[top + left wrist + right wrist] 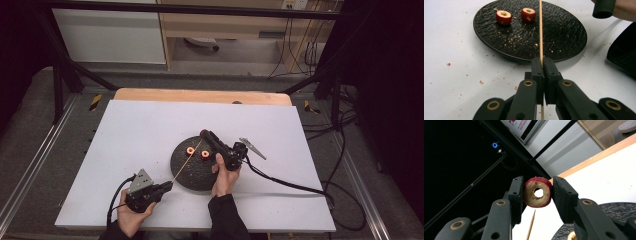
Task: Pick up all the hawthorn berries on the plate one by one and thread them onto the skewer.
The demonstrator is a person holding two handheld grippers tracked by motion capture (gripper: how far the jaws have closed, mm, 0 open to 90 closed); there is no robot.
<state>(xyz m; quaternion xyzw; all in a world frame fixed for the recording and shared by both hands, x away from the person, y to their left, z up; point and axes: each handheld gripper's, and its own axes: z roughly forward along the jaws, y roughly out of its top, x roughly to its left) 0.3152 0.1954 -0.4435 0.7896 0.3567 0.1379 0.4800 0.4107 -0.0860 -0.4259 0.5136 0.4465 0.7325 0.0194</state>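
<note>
Skewering job, early stage by the look of it. Left gripper (167, 186), lower left of the high view, is clamped tight on a thin wooden skewer (187, 160), which runs up and to the right across the black plate (187, 180) at frame centre; in the left gripper view the jaws are fully closed on the stick (540, 30) and it points straight up the frame over the plate. Right gripper (205, 133), just right of centre in the high view, is raised over the plate's upper edge and pinches a cored red fruit piece (537, 192); the right gripper view, centre frame, shows both pads pressing its sides with the bored hole facing the camera and the skewer tip (531, 226) low in the frame below it, near but not through. Nothing looks threaded on the stick so far. Two more cored red pieces (503, 17) (528, 14) sit on the plate, upper left of the left gripper view, apart from the skewer, with crumbs scattered on the plate and the white table (125, 135). Judged left to do: line hole and tip up, push the held piece on, then the two from the plate.
</note>
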